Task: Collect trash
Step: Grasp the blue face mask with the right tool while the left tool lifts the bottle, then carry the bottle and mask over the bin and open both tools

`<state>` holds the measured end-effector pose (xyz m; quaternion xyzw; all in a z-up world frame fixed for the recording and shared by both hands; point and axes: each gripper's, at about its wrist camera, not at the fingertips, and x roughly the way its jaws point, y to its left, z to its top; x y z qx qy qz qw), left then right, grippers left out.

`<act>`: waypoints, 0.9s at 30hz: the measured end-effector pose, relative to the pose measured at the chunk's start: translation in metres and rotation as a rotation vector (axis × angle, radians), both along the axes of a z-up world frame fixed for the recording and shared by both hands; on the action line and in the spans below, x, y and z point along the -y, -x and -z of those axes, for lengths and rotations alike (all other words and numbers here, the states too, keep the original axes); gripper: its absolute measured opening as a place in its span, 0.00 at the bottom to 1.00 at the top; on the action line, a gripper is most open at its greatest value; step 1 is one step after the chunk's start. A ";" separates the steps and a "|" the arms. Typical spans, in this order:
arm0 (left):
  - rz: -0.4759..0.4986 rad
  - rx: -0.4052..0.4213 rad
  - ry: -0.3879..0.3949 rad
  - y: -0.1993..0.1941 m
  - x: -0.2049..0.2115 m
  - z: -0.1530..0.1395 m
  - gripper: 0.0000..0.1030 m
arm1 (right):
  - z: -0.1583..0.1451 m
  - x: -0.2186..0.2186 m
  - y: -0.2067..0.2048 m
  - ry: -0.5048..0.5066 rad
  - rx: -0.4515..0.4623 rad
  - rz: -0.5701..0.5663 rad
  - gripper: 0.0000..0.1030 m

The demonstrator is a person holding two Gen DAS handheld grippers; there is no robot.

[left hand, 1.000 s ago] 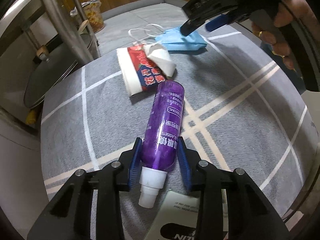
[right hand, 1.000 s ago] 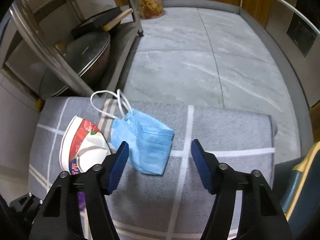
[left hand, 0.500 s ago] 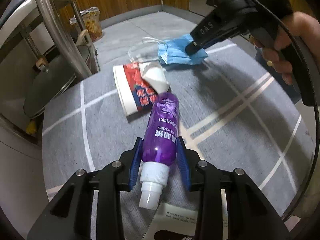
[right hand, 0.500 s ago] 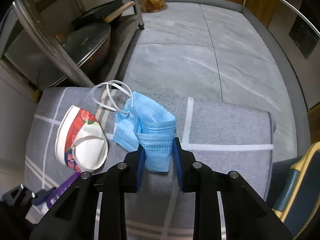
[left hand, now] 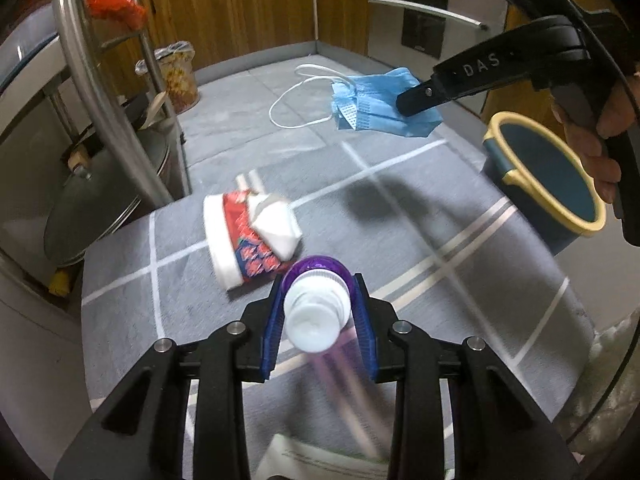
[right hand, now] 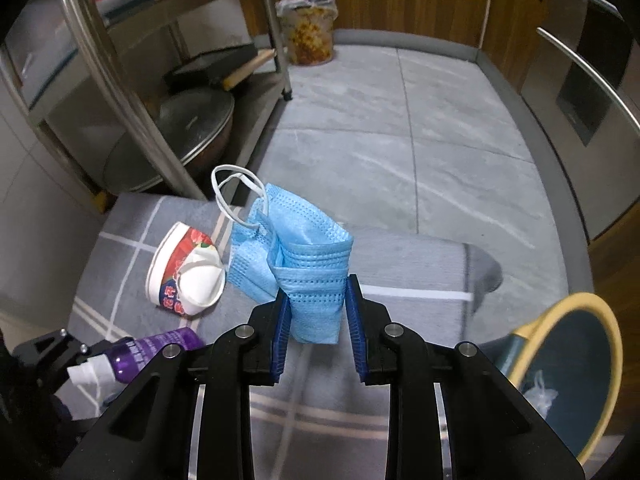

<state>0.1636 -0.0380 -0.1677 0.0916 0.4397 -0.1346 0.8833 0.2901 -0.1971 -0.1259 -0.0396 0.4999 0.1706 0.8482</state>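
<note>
Both items have risen off the rug [left hand: 420, 240]: our left gripper [left hand: 319, 322] clamps the purple bottle [left hand: 316, 312], apparently tilted cap-first toward us. Our right gripper [right hand: 316, 320] pinches the blue mask [right hand: 308, 264] near the bin [right hand: 576, 360].

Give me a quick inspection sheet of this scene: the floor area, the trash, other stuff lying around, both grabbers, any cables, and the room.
Surface: grey rug with pale grid lines, on a grey tiled floor.
Job's things: blue face mask lifted off the rug; purple spray bottle lifted, white cap toward the camera; crushed paper cup lying on the rug; blue bin with yellow rim beside the rug, something pale inside.
Clutter: white card at the rug's near edge.
Grippers: left gripper shut on the bottle; right gripper shut on the mask.
Cables: nothing seen.
Surroundings: steel rack holding lidded pans; lined waste basket; wooden cabinets.
</note>
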 end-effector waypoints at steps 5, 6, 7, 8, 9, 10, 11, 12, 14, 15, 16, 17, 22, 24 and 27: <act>0.025 0.035 0.045 0.003 0.015 -0.017 0.31 | -0.019 0.025 0.011 -0.021 0.030 0.029 0.27; 0.028 0.041 0.050 0.004 0.019 -0.019 0.31 | -0.025 0.031 0.014 -0.024 0.038 0.036 0.27; 0.033 0.048 0.058 0.004 0.022 -0.022 0.31 | -0.030 0.036 0.016 -0.029 0.046 0.041 0.27; 0.037 0.054 0.063 0.004 0.024 -0.025 0.31 | -0.035 0.040 0.019 -0.034 0.055 0.045 0.27; 0.045 0.066 0.073 0.004 0.029 -0.030 0.31 | -0.041 0.047 0.023 -0.040 0.068 0.051 0.27; 0.051 0.073 0.079 0.005 0.032 -0.033 0.31 | -0.046 0.054 0.026 -0.045 0.078 0.057 0.27; 0.060 0.087 0.087 0.005 0.038 -0.038 0.31 | -0.049 0.057 0.028 -0.050 0.084 0.062 0.27; 0.066 0.096 0.094 0.005 0.041 -0.041 0.31 | -0.054 0.065 0.031 -0.059 0.092 0.072 0.27; 0.077 0.111 0.106 0.005 0.049 -0.047 0.31 | -0.060 0.075 0.035 -0.069 0.102 0.086 0.27; 0.081 0.115 0.111 0.004 0.051 -0.049 0.31 | -0.064 0.082 0.039 -0.075 0.109 0.094 0.27; 0.086 0.121 0.118 0.003 0.055 -0.051 0.31 | -0.066 0.087 0.041 -0.078 0.113 0.101 0.27; 0.089 0.125 0.122 0.003 0.059 -0.053 0.31 | -0.069 0.093 0.044 -0.079 0.115 0.108 0.27; 0.114 0.142 0.144 -0.001 0.080 -0.060 0.31 | -0.071 0.118 0.055 -0.075 0.114 0.150 0.27; 0.131 0.145 0.153 -0.003 0.091 -0.061 0.31 | -0.072 0.134 0.060 -0.064 0.118 0.174 0.27; 0.160 0.148 0.160 -0.006 0.108 -0.061 0.31 | -0.076 0.155 0.067 -0.051 0.128 0.206 0.27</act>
